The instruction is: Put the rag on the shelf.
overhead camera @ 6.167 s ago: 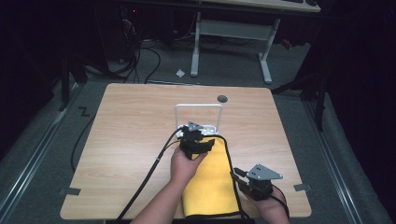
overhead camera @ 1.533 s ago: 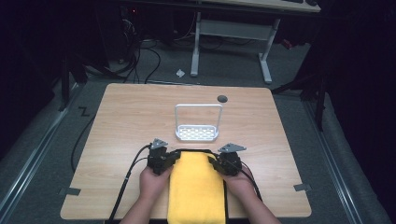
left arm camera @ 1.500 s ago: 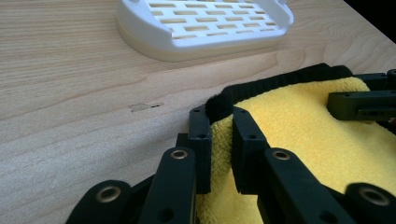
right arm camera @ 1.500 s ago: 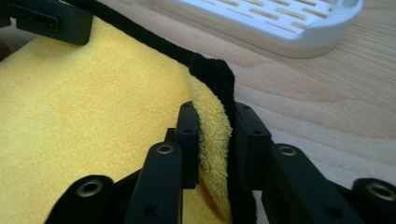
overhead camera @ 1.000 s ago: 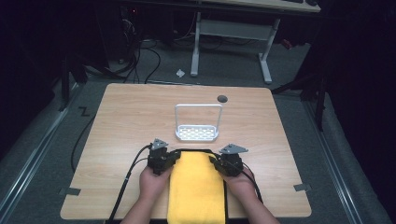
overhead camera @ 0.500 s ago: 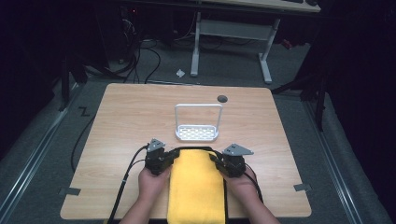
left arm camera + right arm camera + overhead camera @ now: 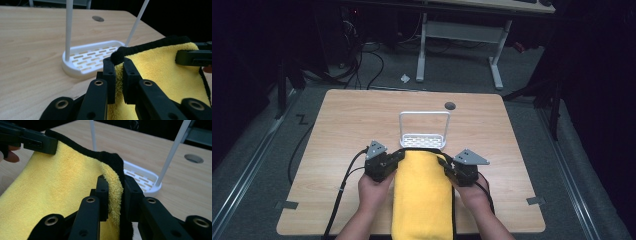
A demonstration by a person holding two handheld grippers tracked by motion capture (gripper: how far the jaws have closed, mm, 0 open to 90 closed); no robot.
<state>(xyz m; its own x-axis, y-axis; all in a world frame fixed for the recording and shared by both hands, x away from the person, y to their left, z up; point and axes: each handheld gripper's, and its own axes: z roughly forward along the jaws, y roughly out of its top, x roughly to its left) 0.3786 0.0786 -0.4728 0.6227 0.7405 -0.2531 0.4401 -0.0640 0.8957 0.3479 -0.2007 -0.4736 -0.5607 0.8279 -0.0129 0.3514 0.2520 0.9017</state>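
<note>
A yellow towel (image 7: pixel 421 195) with a black border lies stretched from the table's front edge toward a white rack (image 7: pixel 424 137). My left gripper (image 7: pixel 398 156) is shut on the towel's far left corner. My right gripper (image 7: pixel 445 162) is shut on its far right corner. In the left gripper view the jaws pinch the black hem of the towel (image 7: pixel 160 67), with the rack's slotted white base (image 7: pixel 90 58) just beyond. In the right gripper view the jaws clamp the folded edge of the towel (image 7: pixel 62 185), and the rack (image 7: pixel 142 176) stands behind it.
The wooden table (image 7: pixel 352 120) has a round dark hole (image 7: pixel 450 105) behind the rack. Two thin white uprights (image 7: pixel 68 27) rise from the rack's base. Black cables (image 7: pixel 347 180) trail from the left gripper off the front edge. Dark floor and a desk frame lie beyond the table.
Six seconds ago one hand held the towel's end at the rack while the right gripper was at the front right. Over the last second both grippers hold the far corners, almost still.
</note>
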